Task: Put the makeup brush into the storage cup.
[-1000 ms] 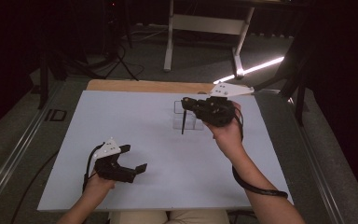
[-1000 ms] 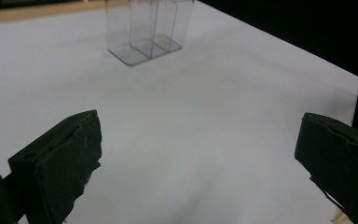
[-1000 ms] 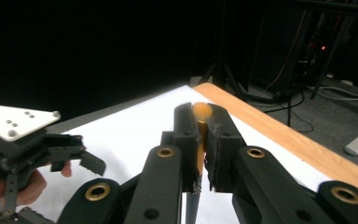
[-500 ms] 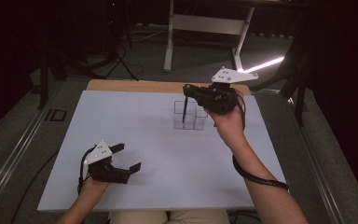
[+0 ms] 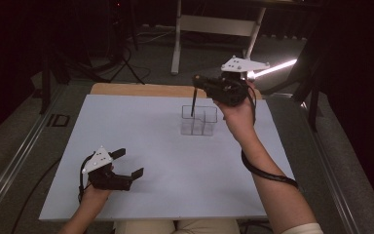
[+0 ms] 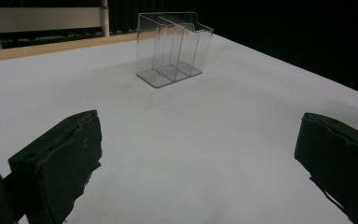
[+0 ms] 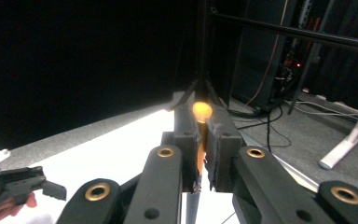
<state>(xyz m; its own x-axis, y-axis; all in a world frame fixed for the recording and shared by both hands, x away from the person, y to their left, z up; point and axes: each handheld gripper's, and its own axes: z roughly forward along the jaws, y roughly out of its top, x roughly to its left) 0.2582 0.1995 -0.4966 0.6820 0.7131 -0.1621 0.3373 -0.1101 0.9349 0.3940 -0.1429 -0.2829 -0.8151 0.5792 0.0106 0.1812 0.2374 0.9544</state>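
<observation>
Right claw (image 5: 200, 84) clamped on thin dark stick (image 5: 193, 103), held by orange top end. Stick light, stiff, may swing. Clear box (image 5: 199, 120) below. Left claw (image 5: 125, 164) wide apart, empty.

Organizer: clear, glossy hard-plastic compartment box (image 6: 173, 49), smooth walls that catch reflections.
Worktop: pale matt white sheet (image 5: 151, 161), smooth, with a bare light wood strip (image 5: 141, 89) along the far edge.
Pen: thin dark stick (image 5: 193, 101) with an amber, glossy-looking end (image 7: 202, 111).
Jaws: matt black plastic with rough-edged pads (image 7: 222, 140), brass-coloured metal rivets (image 7: 165, 152) in the links.
Top plate: flat grey-white plate (image 5: 243, 64), matt.
Floor: grey, dull carpet-like surface (image 5: 9, 146).
</observation>
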